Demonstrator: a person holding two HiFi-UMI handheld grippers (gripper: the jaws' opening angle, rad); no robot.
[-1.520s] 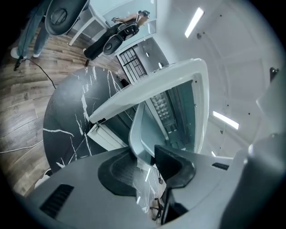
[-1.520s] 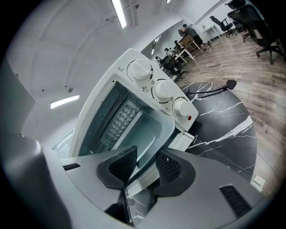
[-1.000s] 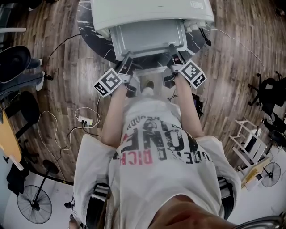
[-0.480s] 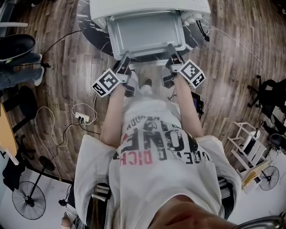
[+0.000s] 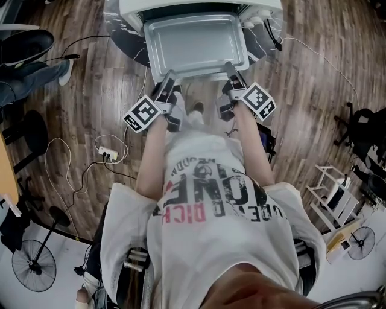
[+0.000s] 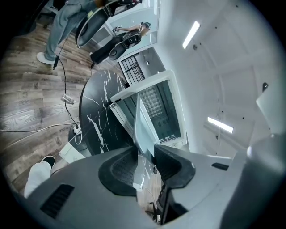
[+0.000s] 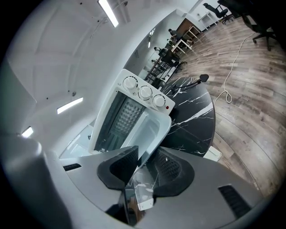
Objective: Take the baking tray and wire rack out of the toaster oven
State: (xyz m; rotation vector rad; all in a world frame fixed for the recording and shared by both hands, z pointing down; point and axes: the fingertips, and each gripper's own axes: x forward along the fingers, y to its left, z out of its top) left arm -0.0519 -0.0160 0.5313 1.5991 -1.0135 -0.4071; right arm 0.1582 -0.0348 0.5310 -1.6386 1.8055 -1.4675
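Note:
The grey baking tray (image 5: 196, 42) sticks well out of the white toaster oven (image 5: 199, 7) towards me, held level. My left gripper (image 5: 168, 77) is shut on the tray's near left rim, and my right gripper (image 5: 230, 66) is shut on its near right rim. In the left gripper view the tray (image 6: 144, 129) runs edge-on between the pads of the left gripper (image 6: 145, 150). In the right gripper view the tray (image 7: 149, 129) is pinched in the right gripper (image 7: 144, 154). A gridded surface (image 7: 127, 112) shows inside the oven; I cannot tell whether it is the wire rack.
The oven stands on a round black marble table (image 5: 120, 42). Its three knobs (image 7: 145, 92) are on the right side. A power strip and cables (image 5: 108, 156) lie on the wooden floor at my left. A person's legs (image 5: 30, 72) are at upper left. A fan (image 5: 33, 265) stands at lower left.
The tray has slid further out of the oven towards me. Both grippers have drawn back with it, still closed on its near rim.

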